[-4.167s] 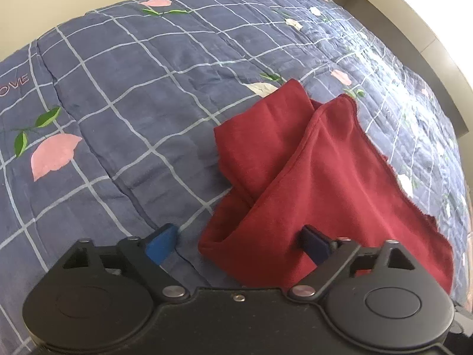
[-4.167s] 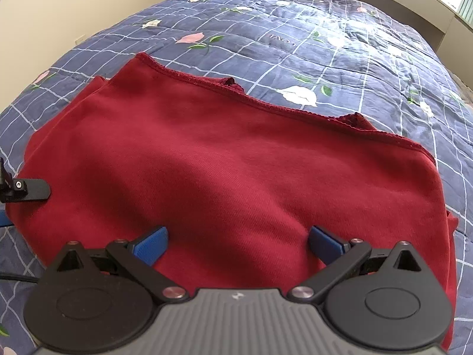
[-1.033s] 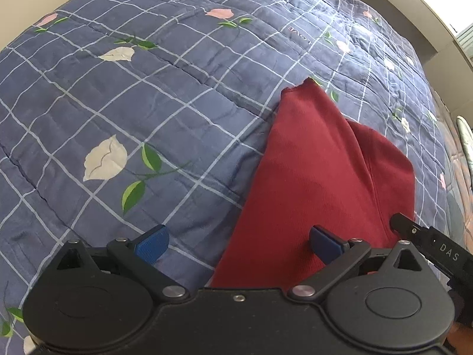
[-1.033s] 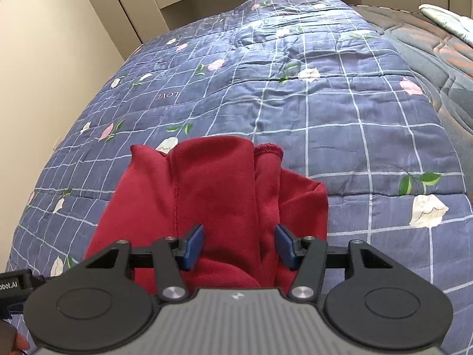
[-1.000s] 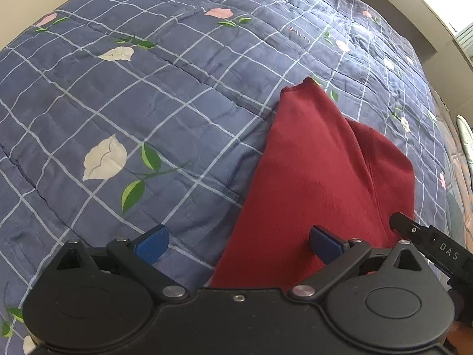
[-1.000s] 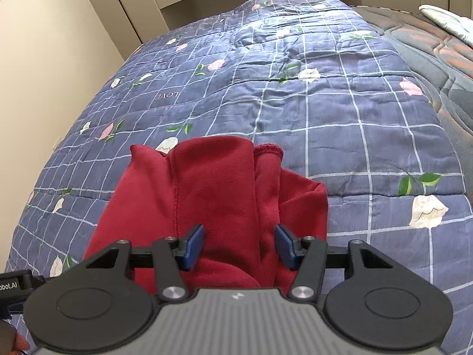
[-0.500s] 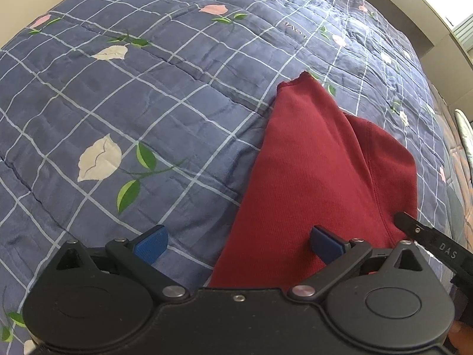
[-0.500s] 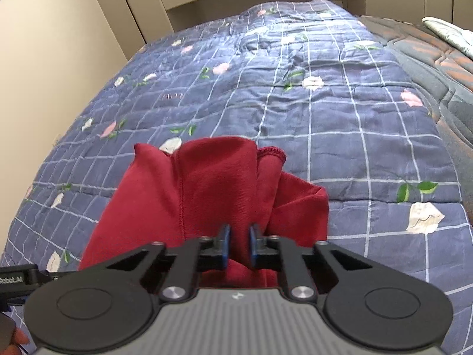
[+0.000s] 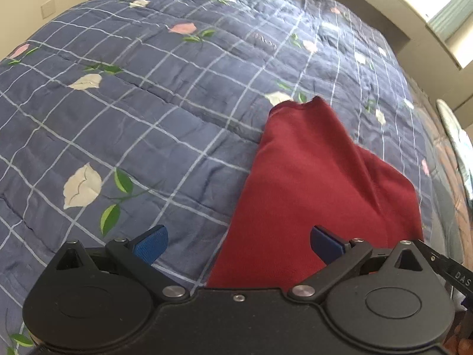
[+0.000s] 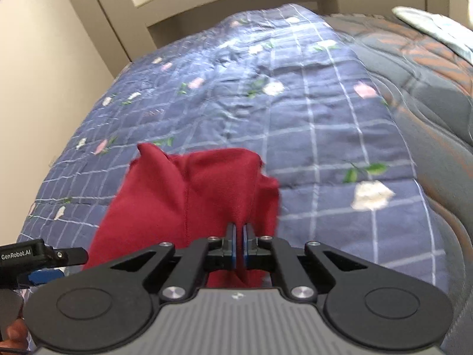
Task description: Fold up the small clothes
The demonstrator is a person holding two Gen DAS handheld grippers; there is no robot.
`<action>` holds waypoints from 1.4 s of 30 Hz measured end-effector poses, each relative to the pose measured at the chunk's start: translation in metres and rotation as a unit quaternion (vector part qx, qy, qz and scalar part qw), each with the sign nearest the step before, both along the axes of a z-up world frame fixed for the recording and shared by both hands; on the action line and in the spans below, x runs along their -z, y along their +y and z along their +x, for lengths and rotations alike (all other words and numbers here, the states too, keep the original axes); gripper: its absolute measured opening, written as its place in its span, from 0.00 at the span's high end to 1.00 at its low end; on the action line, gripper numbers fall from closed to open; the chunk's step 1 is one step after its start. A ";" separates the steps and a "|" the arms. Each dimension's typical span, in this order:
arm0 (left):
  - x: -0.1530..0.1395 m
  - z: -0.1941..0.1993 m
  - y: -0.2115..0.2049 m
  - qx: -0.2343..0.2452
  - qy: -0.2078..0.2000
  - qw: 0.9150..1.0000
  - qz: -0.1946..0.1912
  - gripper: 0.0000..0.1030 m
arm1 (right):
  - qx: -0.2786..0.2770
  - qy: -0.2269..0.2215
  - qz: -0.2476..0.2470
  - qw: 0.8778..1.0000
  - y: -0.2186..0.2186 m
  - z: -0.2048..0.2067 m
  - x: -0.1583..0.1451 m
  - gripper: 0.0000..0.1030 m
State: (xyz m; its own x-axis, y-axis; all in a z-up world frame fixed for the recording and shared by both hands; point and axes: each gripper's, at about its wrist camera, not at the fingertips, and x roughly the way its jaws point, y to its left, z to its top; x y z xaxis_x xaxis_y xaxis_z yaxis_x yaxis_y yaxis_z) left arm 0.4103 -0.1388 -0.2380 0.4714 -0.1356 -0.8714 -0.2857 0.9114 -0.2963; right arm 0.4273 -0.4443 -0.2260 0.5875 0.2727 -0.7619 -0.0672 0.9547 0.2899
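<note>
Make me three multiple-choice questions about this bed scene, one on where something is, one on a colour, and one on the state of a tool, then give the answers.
1. Where does the garment lie?
A. on the checked quilt
B. on the floor
C. on a chair

2. What colour is the garment?
A. white
B. dark red
C. green

3. How does the right tool stand?
A. wide open over the quilt
B. shut on the garment
C. shut on nothing

Answers:
1 A: the garment spreads over the checked quilt.
2 B: the cloth is dark red in both views.
3 B: the right tool has its blue pads pressed together on a red fold; the left tool beside it stands wide open.
</note>
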 end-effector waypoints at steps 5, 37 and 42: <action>0.014 -0.001 -0.010 0.023 0.028 0.999 -0.001 0.01 | -0.003 0.005 -0.012 1.000 -0.001 -0.006 0.008 0.95; 0.019 -0.010 -0.016 0.036 0.032 0.999 -0.014 0.01 | -0.011 0.011 -0.017 1.000 0.004 -0.013 0.004 0.92; 0.015 -0.011 -0.018 0.048 0.025 0.999 -0.007 0.01 | -0.012 0.018 -0.028 0.999 0.002 -0.002 0.006 0.92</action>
State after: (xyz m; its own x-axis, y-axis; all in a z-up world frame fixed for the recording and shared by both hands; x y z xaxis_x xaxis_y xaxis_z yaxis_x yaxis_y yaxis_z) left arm 0.3988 -0.1566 -0.2528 0.4114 -0.1899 -0.8914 -0.2129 0.9310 -0.2966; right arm 0.4251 -0.4420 -0.2322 0.5532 0.2432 -0.7967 -0.0807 0.9676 0.2393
